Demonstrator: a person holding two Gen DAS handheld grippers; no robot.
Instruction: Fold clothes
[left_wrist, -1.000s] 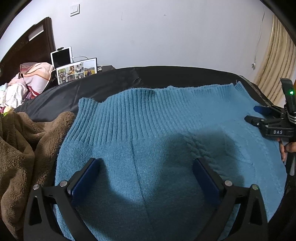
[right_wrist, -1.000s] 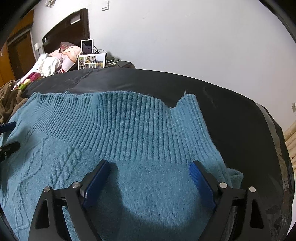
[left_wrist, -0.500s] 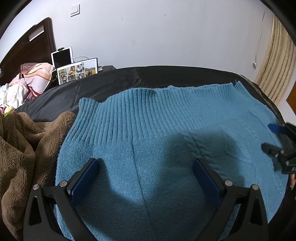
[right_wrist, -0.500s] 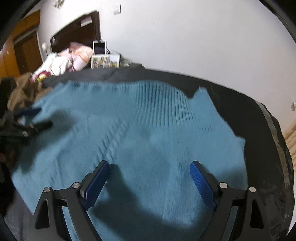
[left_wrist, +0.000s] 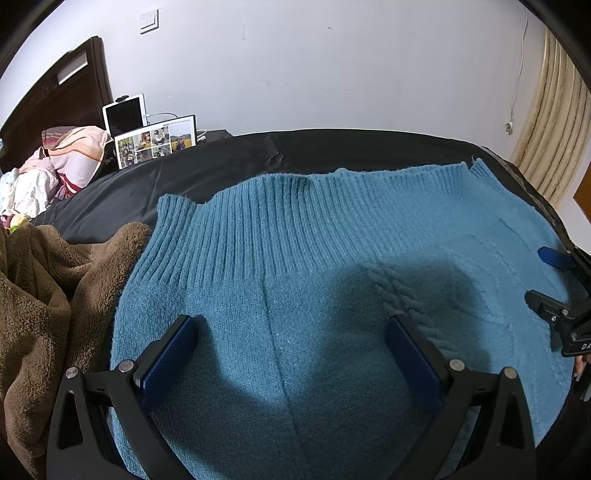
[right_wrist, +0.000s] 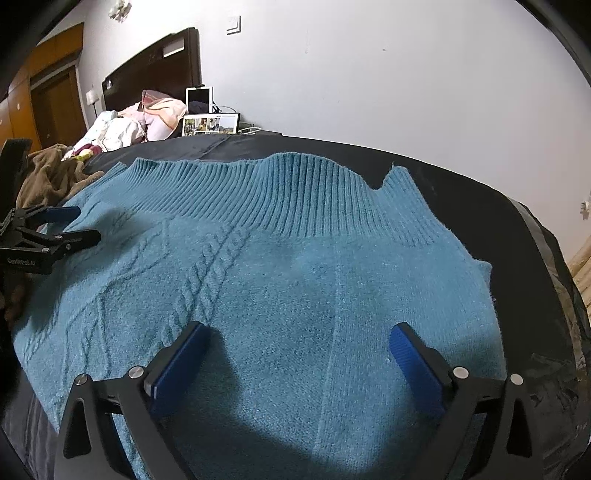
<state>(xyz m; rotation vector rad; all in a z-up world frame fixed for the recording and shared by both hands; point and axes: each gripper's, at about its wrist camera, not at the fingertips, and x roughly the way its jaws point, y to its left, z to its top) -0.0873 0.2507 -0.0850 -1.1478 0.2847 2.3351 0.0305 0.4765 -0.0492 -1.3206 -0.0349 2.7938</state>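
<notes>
The right gripper (right_wrist: 295, 350), its jaws having just been opening with nothing clasped between them, and the left gripper (left_wrist: 291, 339), likewise spread and empty, hovered over the blue sweater (right_wrist: 280, 266) lying flat on the black sheet (right_wrist: 480, 206) beside a brown blanket (left_wrist: 40, 288).

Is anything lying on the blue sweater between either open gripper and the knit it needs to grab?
Nothing visible does. The sweater lies bare under the left gripper and right gripper; the brown blanket sits off its edge.
</notes>
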